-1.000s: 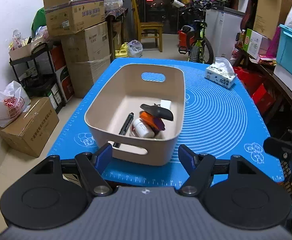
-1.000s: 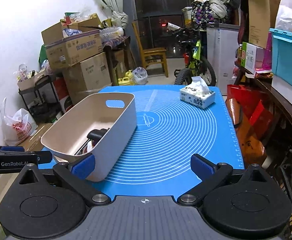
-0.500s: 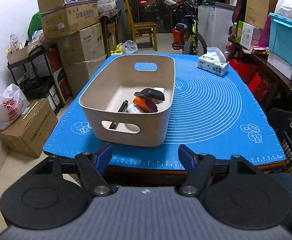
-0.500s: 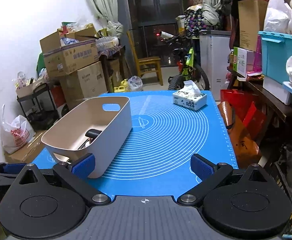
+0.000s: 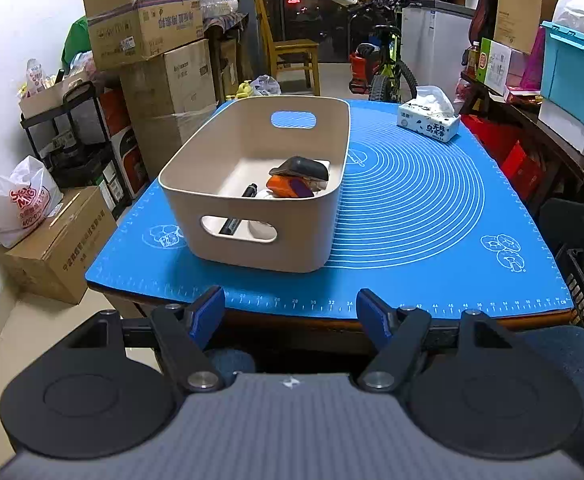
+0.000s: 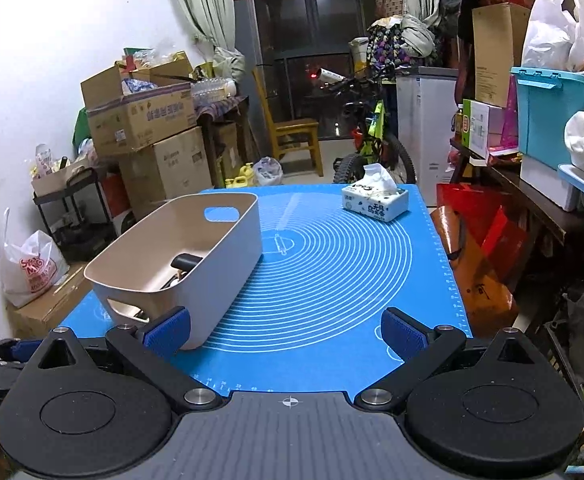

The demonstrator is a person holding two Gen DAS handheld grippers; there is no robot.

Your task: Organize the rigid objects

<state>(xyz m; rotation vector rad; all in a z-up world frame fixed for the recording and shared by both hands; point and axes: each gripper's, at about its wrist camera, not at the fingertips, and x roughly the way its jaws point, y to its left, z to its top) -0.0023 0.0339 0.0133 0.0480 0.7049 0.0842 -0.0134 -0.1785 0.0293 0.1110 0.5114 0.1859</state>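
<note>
Left wrist: beige bin (image 5: 276, 240) holds marker (image 5: 239, 208) (both grippers spread, empty).

The left gripper (image 5: 290, 305) now sits back off the near table edge, its open jaws clear of the beige bin (image 5: 260, 184). The right gripper (image 6: 286, 328) also sits farther back, so the blue mat (image 6: 331, 280) shows more of its near edge.

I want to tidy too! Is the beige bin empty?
Not empty. The beige bin holds a black marker, an orange item and more.
</note>
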